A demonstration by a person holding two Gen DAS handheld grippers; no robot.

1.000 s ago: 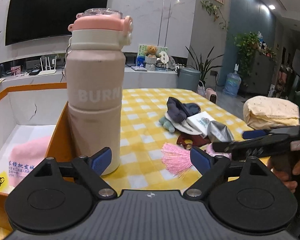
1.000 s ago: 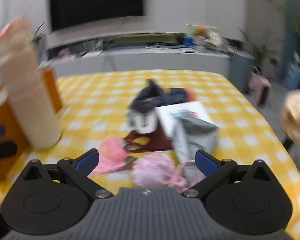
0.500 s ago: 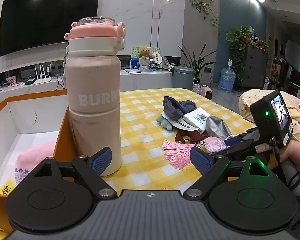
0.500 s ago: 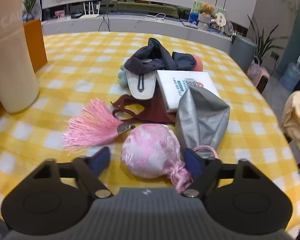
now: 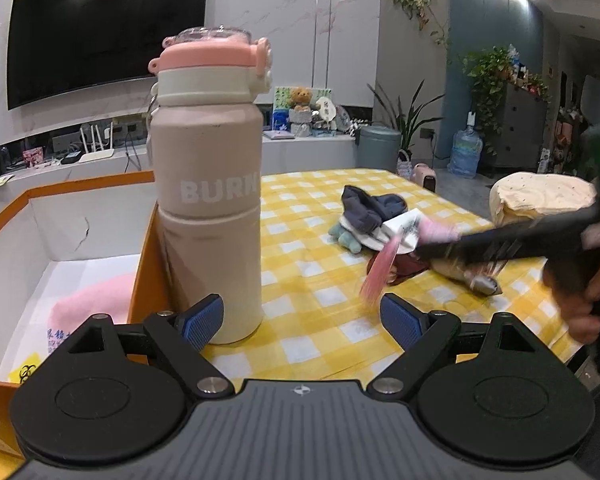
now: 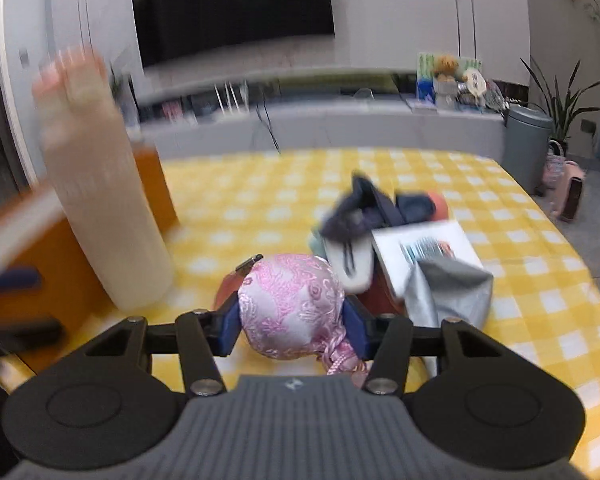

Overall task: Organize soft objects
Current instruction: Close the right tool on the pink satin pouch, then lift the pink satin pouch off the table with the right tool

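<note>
A pink silk pouch (image 6: 292,304) with a pink tassel (image 5: 380,272) sits between the blue pads of my right gripper (image 6: 293,330). Its jaws are closing and the pads press on the pouch's sides. In the left wrist view the pouch (image 5: 436,232) hangs above the yellow checked tablecloth (image 5: 320,300) with the tassel dangling. My left gripper (image 5: 300,316) stands open with nothing between its fingers, just right of a tall pink bottle (image 5: 208,208). More soft things lie in a pile: a navy cloth (image 6: 364,208) and a grey pouch (image 6: 448,292).
An orange box (image 5: 80,240) with white inner walls stands left of the bottle, with a pink soft thing (image 5: 96,304) inside. A white booklet (image 6: 424,248) and a maroon item (image 5: 404,270) lie in the pile. A person's hand (image 5: 580,300) grips the right tool.
My right gripper has narrowed onto the pink pouch and raised it off the cloth, so the tassel now hangs free. The left gripper has stayed by the bottle.
</note>
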